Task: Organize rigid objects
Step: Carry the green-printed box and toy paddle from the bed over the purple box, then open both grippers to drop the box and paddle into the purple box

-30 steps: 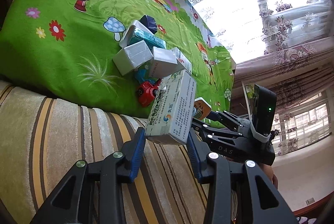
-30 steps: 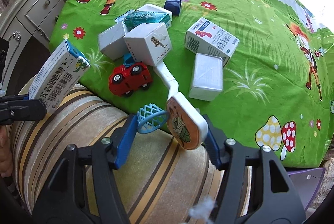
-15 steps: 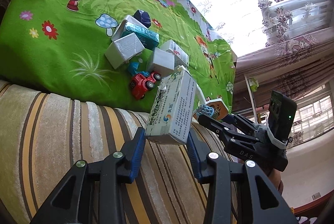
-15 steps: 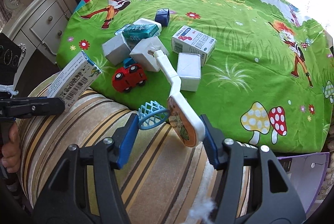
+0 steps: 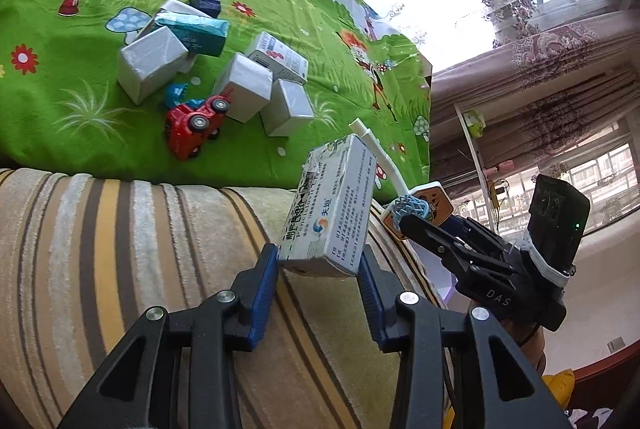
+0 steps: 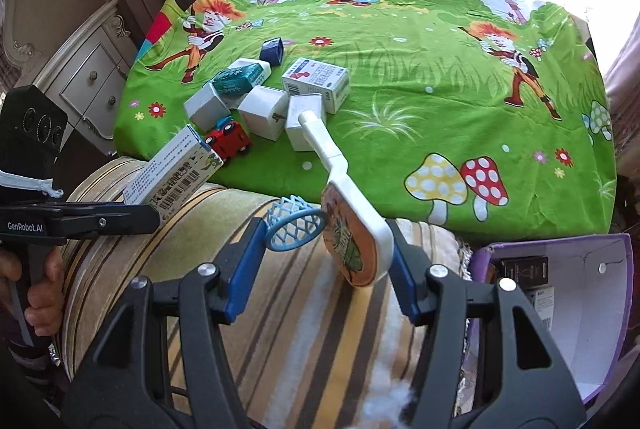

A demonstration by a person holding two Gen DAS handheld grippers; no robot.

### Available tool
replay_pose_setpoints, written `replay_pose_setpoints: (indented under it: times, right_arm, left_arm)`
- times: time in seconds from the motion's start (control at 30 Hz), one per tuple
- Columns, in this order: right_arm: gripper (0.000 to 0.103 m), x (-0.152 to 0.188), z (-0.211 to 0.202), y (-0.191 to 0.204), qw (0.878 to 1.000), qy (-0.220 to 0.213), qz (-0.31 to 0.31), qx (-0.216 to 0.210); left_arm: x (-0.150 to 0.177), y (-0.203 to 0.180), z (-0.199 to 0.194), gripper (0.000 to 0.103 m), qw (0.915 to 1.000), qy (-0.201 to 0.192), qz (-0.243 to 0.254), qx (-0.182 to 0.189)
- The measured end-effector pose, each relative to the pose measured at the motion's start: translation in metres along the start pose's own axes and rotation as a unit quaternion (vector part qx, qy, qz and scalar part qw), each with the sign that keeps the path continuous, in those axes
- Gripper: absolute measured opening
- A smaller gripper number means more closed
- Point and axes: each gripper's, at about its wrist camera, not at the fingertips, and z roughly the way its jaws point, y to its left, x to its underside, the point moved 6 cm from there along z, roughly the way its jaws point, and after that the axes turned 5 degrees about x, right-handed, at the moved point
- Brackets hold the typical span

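My left gripper [image 5: 318, 269] is shut on a white medicine box [image 5: 330, 209] and holds it above the striped cushion; the box also shows in the right wrist view [image 6: 172, 175]. My right gripper [image 6: 326, 269] is shut on a toy basketball hoop [image 6: 352, 229] with a blue net and white stem, also held above the cushion; it shows in the left wrist view [image 5: 416, 205]. On the green cartoon cloth [image 6: 420, 109] lie several white boxes [image 6: 262, 111], a teal pack [image 6: 236, 79], a dark blue cube [image 6: 272, 51] and a red toy car [image 6: 230, 141].
A purple-edged white box [image 6: 560, 293] holding small dark cartons stands at the right beside the striped cushion [image 6: 280, 309]. A white dresser [image 6: 88, 81] stands at the left. Curtains and a window lie behind the table.
Both grippers have pulled back and up from the pile, each keeping its object. The cloth and the boxes now look farther away, and the purple-edged box has come into the right wrist view.
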Motion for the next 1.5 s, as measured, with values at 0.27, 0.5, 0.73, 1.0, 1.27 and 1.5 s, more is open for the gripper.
replay_pose_setpoints:
  times: [0.27, 0.5, 0.73, 1.0, 1.27, 1.5]
  right_arm:
    - [0.062, 0.024, -0.023, -0.053, 0.998, -0.012, 0.050, 0.035]
    - [0.062, 0.046, -0.037, -0.093, 0.994, -0.018, 0.084, 0.068]
    - [0.062, 0.066, -0.048, -0.134, 0.987, -0.018, 0.117, 0.106]
    - [0.062, 0.094, -0.065, -0.192, 0.971, -0.011, 0.168, 0.167]
    - [0.062, 0.111, -0.079, -0.229, 0.957, -0.010, 0.204, 0.207]
    - [0.063, 0.117, -0.080, -0.241, 0.950, -0.008, 0.220, 0.220]
  left_arm:
    - [0.008, -0.043, 0.038, 0.041, 0.9986, 0.032, 0.043, 0.005]
    - [0.012, -0.075, 0.071, 0.041, 0.9959, 0.056, 0.071, 0.005]
    - [0.020, -0.105, 0.098, 0.041, 0.9921, 0.081, 0.095, 0.013]
    - [0.033, -0.139, 0.129, 0.041, 0.9850, 0.110, 0.132, 0.019]
    - [0.041, -0.167, 0.151, 0.041, 0.9776, 0.121, 0.173, 0.007]
    - [0.051, -0.180, 0.168, 0.049, 0.9720, 0.139, 0.190, -0.002]
